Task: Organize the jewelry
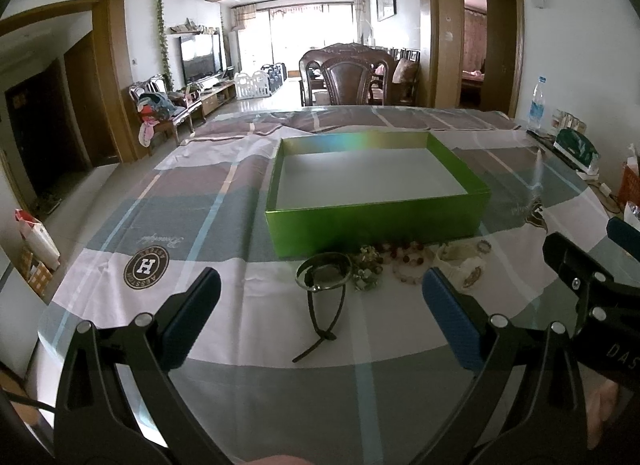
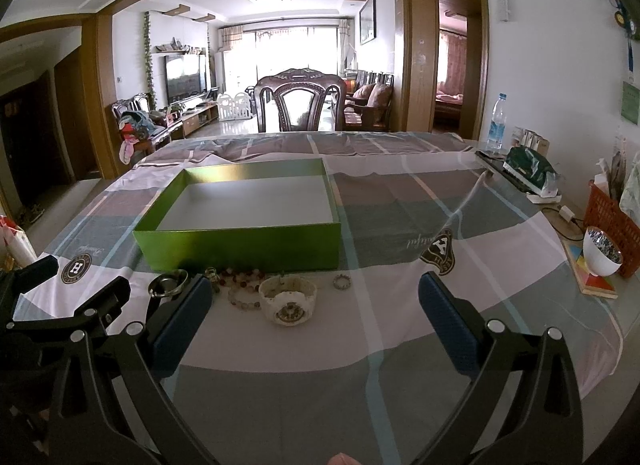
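Both tongs, left (image 1: 320,313) and right (image 2: 316,307), gape wide, holding nothing.

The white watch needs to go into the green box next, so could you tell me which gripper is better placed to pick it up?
Right. The white watch lies between the open right gripper fingers, near the green box. The left gripper faces the black bangle instead.

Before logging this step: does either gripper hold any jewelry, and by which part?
Nothing is held. The left gripper and right gripper are both open, above the table, short of the jewelry.
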Tool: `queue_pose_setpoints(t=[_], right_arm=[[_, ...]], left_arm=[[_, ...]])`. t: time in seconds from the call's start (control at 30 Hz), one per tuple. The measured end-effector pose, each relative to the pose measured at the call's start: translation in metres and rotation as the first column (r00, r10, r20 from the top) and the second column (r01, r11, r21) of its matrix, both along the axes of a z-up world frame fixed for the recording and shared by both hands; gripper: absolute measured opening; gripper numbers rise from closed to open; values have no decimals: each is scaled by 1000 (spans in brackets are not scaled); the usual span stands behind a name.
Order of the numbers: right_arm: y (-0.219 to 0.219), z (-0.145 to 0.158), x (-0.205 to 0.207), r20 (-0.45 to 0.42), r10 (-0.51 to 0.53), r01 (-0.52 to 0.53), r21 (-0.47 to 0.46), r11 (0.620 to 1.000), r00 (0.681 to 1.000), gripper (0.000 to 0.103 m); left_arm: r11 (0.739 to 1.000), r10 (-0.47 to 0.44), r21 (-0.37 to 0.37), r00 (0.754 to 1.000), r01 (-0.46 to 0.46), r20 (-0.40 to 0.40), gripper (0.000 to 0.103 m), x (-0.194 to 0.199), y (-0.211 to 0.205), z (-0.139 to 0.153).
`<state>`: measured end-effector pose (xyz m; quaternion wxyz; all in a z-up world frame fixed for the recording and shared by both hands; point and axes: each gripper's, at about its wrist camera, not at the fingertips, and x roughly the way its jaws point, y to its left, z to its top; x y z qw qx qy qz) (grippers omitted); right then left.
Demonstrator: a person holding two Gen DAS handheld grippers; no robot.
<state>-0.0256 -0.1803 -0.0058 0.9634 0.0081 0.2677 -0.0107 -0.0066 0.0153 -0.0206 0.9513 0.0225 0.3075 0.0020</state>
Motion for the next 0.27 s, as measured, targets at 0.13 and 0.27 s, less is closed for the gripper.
queue_pose_setpoints(t=[0.13, 0.27], right_arm=[[0, 0, -1, 0, -1, 1, 1, 1000, 1000, 101], [0, 0, -1, 5, -2, 2, -1, 1000, 1000, 101]], left_arm=[[1000, 2, 9, 1000, -2, 5, 100, -1, 0, 1], [1000, 6, 12, 1000, -6, 14, 100, -3, 2, 2]])
